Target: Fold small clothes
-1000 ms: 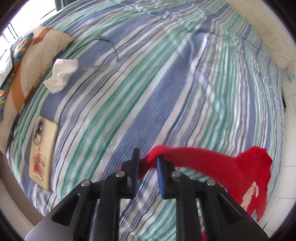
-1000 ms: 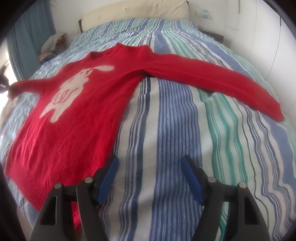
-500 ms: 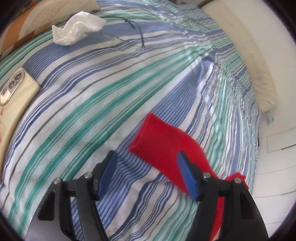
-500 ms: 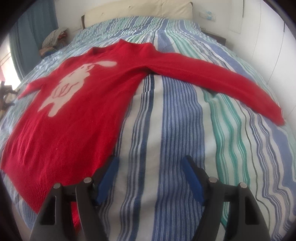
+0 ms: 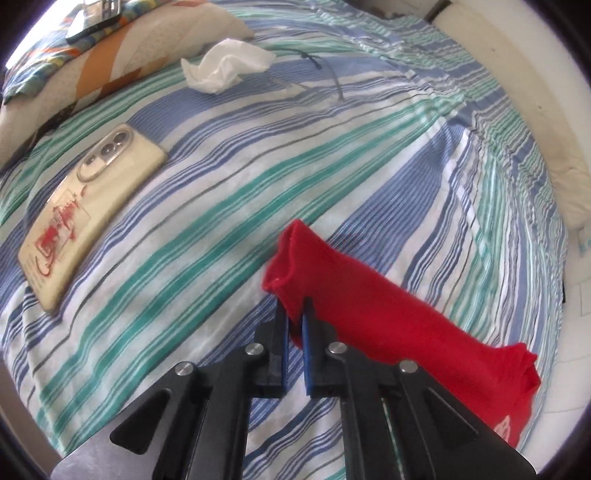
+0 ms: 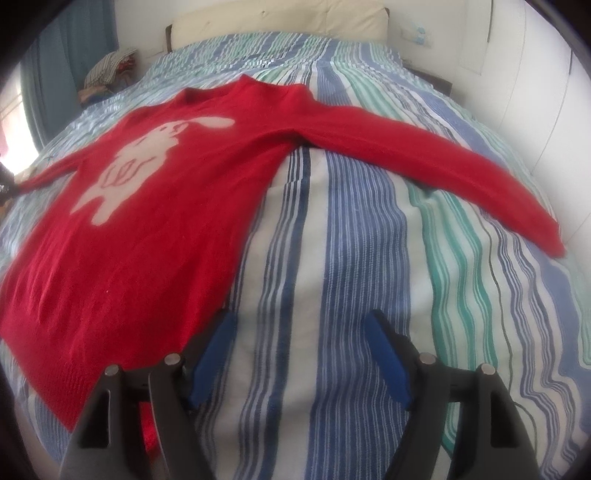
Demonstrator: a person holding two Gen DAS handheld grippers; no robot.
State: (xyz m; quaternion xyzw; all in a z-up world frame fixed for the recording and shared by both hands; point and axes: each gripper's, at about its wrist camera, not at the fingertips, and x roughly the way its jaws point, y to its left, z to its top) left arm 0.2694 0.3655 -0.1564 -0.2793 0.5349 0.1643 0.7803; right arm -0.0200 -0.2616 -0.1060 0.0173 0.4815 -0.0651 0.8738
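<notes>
Left gripper (image 5: 294, 326), bottom centre of the left wrist view: fingers (image 5: 282, 332) pinched closed on the lower edge of the red sleeve (image 5: 354, 306), just behind its open cuff. Sleeve runs from mid-frame down to the lower right, where it meets the bunched body of the red sweater (image 6: 155, 206).

Right gripper (image 6: 299, 350), bottom centre of the right wrist view: blue fingers (image 6: 214, 350) spread wide and still opening — nothing between them, only the striped bed cover (image 6: 332, 258). Left finger sits just beside the sweater's side edge; cannot tell if it touches.

Sweater lies flat, front up, across the left half of the right wrist view — pale rabbit print (image 6: 147, 162) on the chest, neck toward the headboard (image 6: 280, 22) at top. Its other sleeve (image 6: 443, 166) stretches straight out to the right edge of frame. The far sleeve tapers to the left edge, mid-height.

Other items in the left wrist view:
- phone (image 5: 88, 218) with a cream case, face down, left side
- crumpled white tissue (image 5: 225, 64), upper centre
- thin dark cord (image 5: 332, 77) right of the tissue
- patterned pillow (image 5: 110, 48), upper left, with a dark flat device (image 5: 92, 16) on top
</notes>
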